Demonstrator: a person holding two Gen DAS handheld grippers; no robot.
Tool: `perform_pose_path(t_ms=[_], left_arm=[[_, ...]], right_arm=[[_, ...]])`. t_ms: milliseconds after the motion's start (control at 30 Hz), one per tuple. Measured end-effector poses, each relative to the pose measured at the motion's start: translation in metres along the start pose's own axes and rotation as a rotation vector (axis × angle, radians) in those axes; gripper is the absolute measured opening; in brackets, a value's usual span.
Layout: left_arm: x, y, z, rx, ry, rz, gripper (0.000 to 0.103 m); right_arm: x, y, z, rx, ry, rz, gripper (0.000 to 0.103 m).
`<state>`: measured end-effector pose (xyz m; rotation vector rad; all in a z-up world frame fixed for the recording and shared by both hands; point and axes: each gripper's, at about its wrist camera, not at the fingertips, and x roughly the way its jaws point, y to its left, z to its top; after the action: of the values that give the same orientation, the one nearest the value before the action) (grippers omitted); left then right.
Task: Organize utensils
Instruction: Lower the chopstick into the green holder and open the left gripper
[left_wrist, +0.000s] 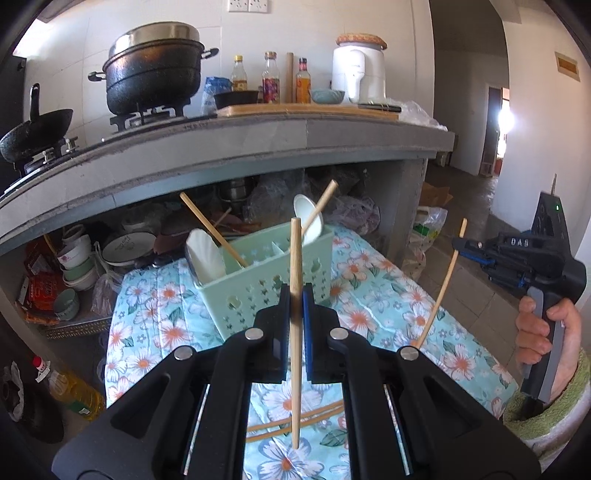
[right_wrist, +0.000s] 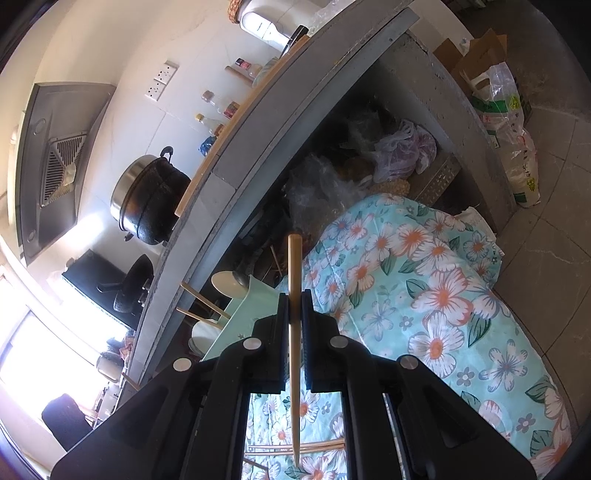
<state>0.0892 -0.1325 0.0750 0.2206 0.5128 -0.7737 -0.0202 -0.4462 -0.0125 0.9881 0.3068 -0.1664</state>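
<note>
Both sets of jaws are clamping a chopstick each: I'm holding one chopstick (left_wrist: 295, 280) upright in the left gripper (left_wrist: 296, 295) just near of the green basket (left_wrist: 266, 284), another chopstick (right_wrist: 294, 295) in the right gripper (right_wrist: 294, 306). Pinched mid-shaft, either could be pivoting or catching on a divider, I judge. Only the left view is showing the right gripper's chopstick from outside, bowed, off to the right.
</note>
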Motion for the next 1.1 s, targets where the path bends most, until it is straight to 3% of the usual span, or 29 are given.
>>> perform_pose_path(t_ms=[233,633,867,1100], left_arm=[[-0.01,0.019,0.031,-0.027,-0.095,0.012,0.005],[-0.008,0.06,0.123,-0.164,-0.376,0.077,0.005],[0.05,0.073,0.141,-0.224,-0.37,0.11,0.005],[0.117,0.084,0.116,-0.28,-0.283,0.126,0.005]], right_arm=[[0.0,0.001,0.002,-0.007,-0.001,-0.005,0.007],[0.006,0.006,0.007,-0.024,0.004,-0.007,0.007],[0.01,0.007,0.011,-0.03,0.003,-0.013,0.007],[0.012,0.009,0.014,-0.043,0.003,-0.025,0.007]])
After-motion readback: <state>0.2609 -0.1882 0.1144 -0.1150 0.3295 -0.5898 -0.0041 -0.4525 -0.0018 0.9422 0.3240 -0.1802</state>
